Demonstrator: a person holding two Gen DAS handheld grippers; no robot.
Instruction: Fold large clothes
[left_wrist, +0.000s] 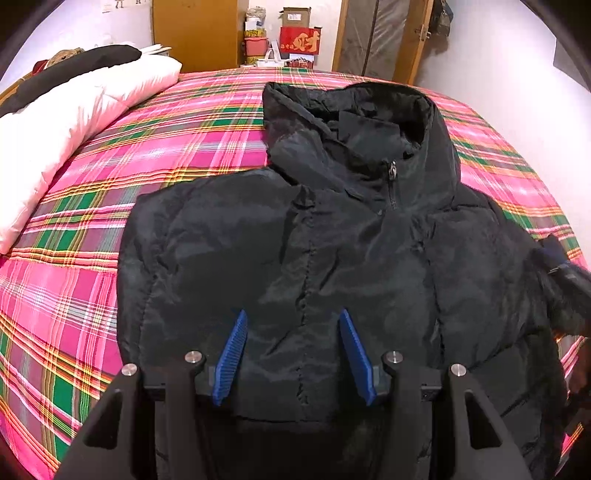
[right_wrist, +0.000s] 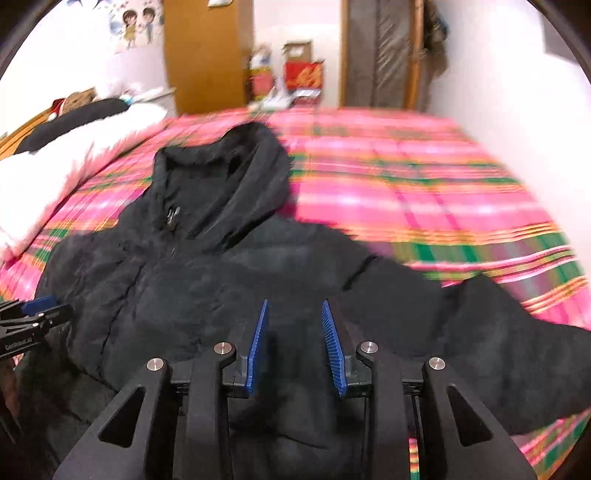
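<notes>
A black hooded puffer jacket (left_wrist: 332, 240) lies front up on the bed, zipped, with its hood toward the far end. My left gripper (left_wrist: 292, 314) hovers over the jacket's lower front, jaws open, nothing between its blue pads. In the right wrist view the jacket (right_wrist: 184, 277) spreads across the lower left, one sleeve (right_wrist: 498, 332) reaching out to the right. My right gripper (right_wrist: 295, 302) is over the jacket near that sleeve's shoulder, open with a narrower gap and no cloth pinched. The left gripper's tip (right_wrist: 37, 314) shows at that view's left edge. This view is blurred.
The bed carries a pink, green and yellow plaid sheet (left_wrist: 184, 129). A white duvet (left_wrist: 74, 110) with a black garment (left_wrist: 74, 70) on it lies along the left side. Beyond the bed stand a wooden cabinet (left_wrist: 195, 33), stacked boxes (left_wrist: 295, 40) and a door (left_wrist: 380, 37).
</notes>
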